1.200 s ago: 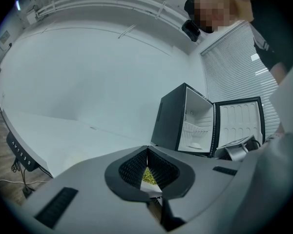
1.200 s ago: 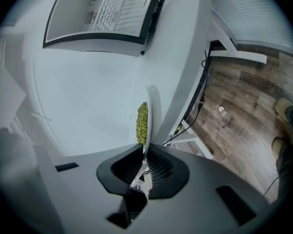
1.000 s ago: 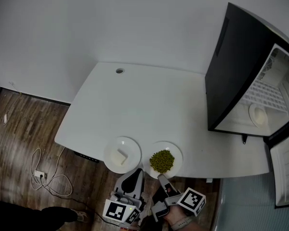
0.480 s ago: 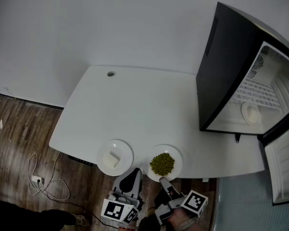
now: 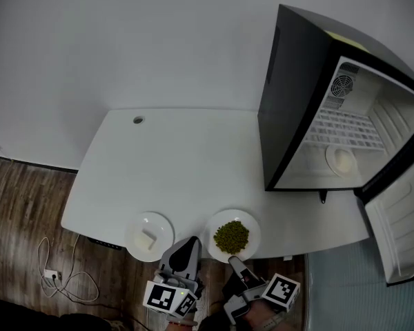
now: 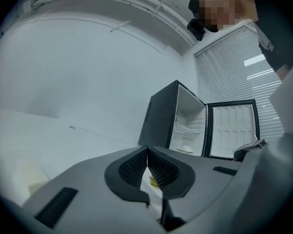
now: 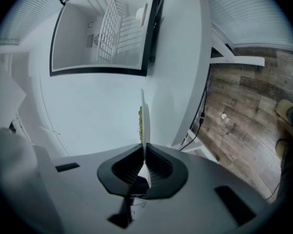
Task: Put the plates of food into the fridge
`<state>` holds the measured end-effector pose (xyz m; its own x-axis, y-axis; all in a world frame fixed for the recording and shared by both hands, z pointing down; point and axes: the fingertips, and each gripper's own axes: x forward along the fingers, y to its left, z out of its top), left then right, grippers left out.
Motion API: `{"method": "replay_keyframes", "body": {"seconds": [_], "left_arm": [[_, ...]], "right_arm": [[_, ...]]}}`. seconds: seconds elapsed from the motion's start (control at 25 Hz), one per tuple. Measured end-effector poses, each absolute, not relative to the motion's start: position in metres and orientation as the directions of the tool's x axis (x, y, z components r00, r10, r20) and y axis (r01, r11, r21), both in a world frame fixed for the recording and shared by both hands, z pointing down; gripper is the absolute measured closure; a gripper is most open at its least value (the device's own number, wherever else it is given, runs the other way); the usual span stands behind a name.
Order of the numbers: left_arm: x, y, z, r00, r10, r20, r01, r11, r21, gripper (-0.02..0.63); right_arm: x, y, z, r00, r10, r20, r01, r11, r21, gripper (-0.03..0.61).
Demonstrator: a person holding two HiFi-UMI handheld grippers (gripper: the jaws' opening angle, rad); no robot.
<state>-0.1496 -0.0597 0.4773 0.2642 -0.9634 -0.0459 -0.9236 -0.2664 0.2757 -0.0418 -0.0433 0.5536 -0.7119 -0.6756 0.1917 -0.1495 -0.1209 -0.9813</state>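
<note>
No word, brand name, label or number can be read in any view. The only printed signs are black-and-white square code markers, one set on the cube [image 5: 167, 299] of the left tool [image 5: 190, 243] and one on the cube [image 5: 281, 289] of the right tool [image 5: 230, 259]. They show block patterns only, no letters or digits.
</note>
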Motion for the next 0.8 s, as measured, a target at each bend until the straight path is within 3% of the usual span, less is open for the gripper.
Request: {"method": "replay_keyframes", "body": {"seconds": [0.8], "left_arm": [[-0.060,-0.173,0.437,0.402,-0.911,-0.092,-0.874,-0.412,0.257,0.606]], "right_arm": [[0.085,-0.108,0.506,-0.526,-0.830,0.185,-0.149,-0.124,-0.981,0.565]]}}
